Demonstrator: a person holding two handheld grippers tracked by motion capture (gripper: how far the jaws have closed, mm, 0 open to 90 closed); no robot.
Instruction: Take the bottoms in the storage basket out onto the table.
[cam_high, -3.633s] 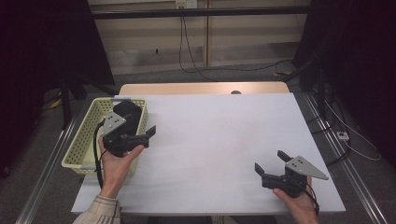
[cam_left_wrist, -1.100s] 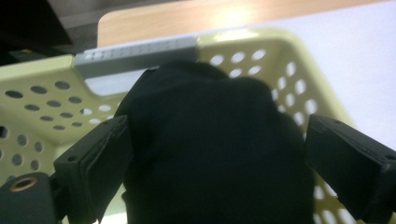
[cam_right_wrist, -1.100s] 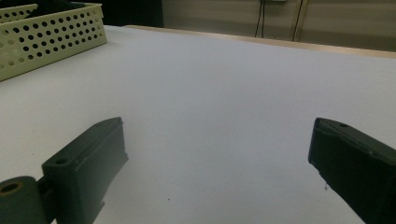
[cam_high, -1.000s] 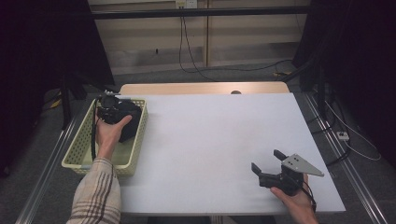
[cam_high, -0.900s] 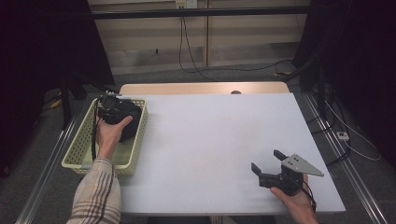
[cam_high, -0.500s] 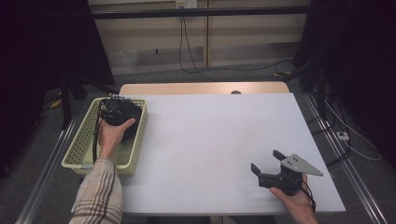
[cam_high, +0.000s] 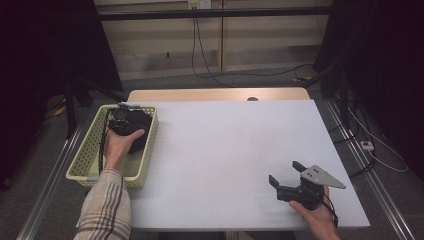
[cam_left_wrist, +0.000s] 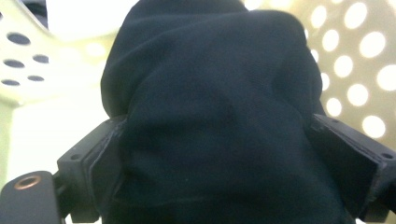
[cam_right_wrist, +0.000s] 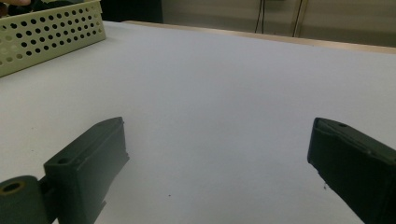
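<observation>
The soft, light black cloth bundle (cam_left_wrist: 210, 107) in the perforated pale-yellow plastic basket (cam_high: 85, 162) bulges between the left tool's (cam_left_wrist: 224, 186) wide jaws, which have just been closing, seemingly gathering a thick fold.

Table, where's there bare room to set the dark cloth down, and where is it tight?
The white table is bare from the basket across to the right gripper, and back to its far wooden edge. The basket is crowded: the left gripper sits in it with the dark cloth bulging between its wide jaws.
</observation>
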